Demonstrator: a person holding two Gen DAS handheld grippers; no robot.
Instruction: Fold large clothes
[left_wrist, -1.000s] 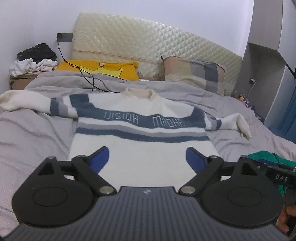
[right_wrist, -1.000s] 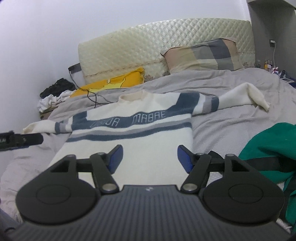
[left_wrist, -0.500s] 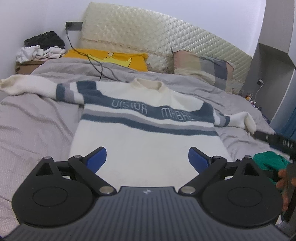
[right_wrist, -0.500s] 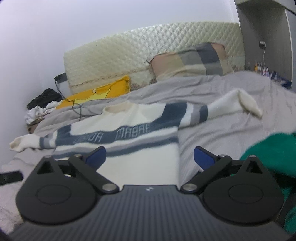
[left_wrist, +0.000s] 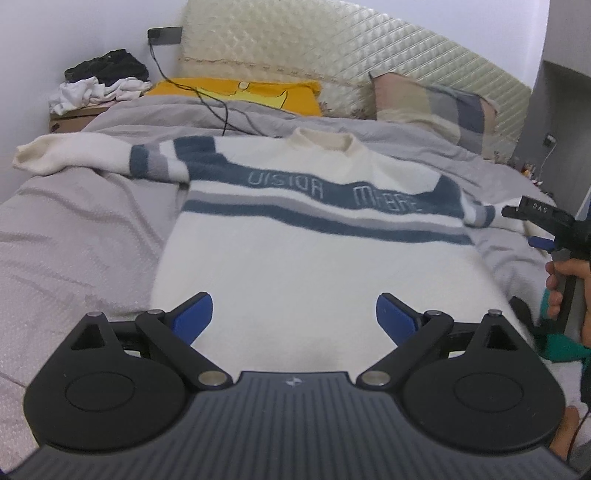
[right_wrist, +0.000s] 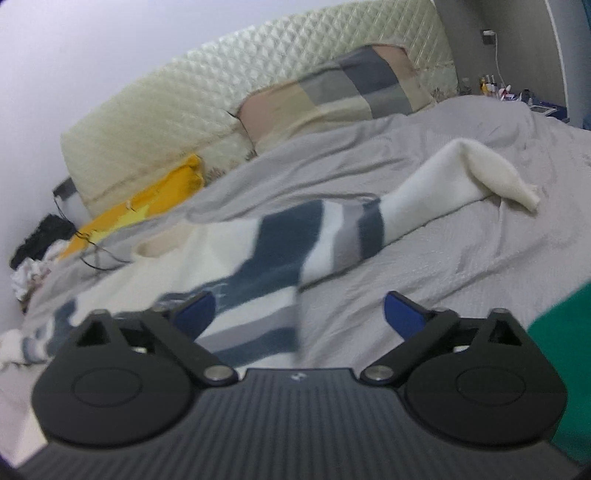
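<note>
The sweater (left_wrist: 314, 236) lies flat on the bed (left_wrist: 74, 229), sleeves out, ready for folding. Left gripper (left_wrist: 294, 314) fingers stand wide, empty, over its hem. Right gripper (right_wrist: 300, 312) fingers, closing slightly, empty, face its sleeve (right_wrist: 436, 192).
</note>
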